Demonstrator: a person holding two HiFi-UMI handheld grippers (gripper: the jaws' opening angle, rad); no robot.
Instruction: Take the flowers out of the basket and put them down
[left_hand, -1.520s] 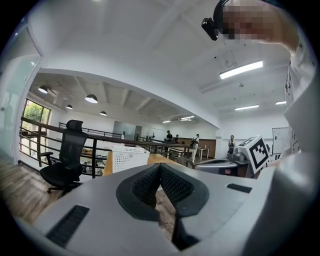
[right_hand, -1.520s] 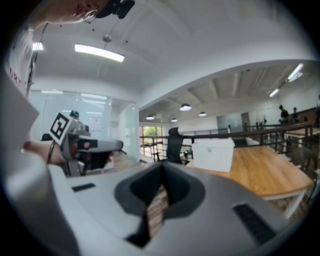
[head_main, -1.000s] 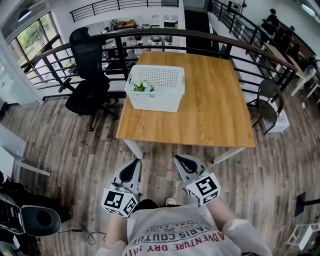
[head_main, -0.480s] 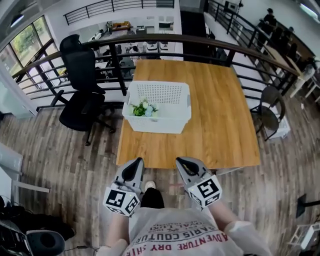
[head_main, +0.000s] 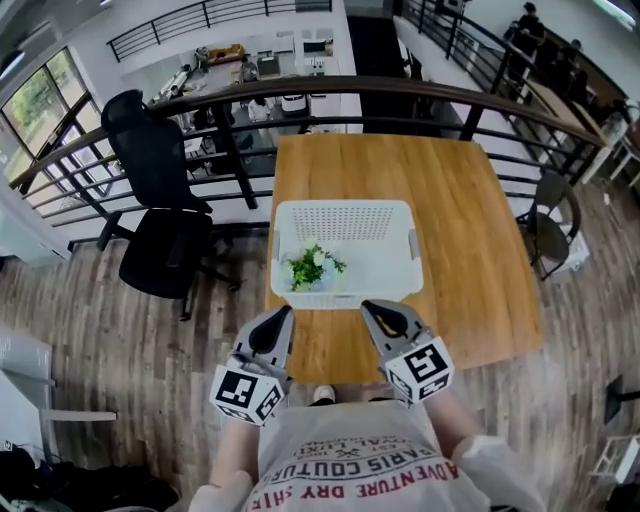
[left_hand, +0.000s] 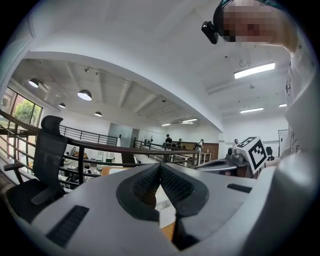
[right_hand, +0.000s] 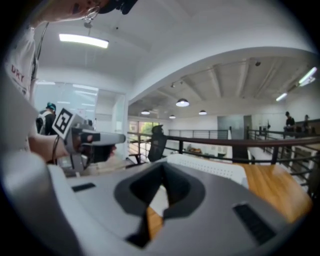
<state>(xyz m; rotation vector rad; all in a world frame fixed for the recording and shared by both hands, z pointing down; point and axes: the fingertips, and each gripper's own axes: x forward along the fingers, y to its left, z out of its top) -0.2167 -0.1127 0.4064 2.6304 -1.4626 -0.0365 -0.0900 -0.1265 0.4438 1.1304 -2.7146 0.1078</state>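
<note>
Hovering near basket (head_main: 343, 204) on counter (head_main: 470, 220): left hand-held gripper (head_main: 283, 313), right hand-held gripper (head_main: 371, 307) both closed, empty. Flowers (head_main: 313, 266) look light, soft, crushable; pinch gently at stems.

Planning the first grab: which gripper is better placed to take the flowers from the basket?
Probably left. The flowers lie in the near left corner of the basket, just ahead of the left gripper; the right gripper is farther off.

head view: high up, staring steeply down on the bench (head_main: 470, 220)
gripper views: low, level, facing the railing (head_main: 400, 83)
shared: railing, white basket (head_main: 343, 205)
</note>
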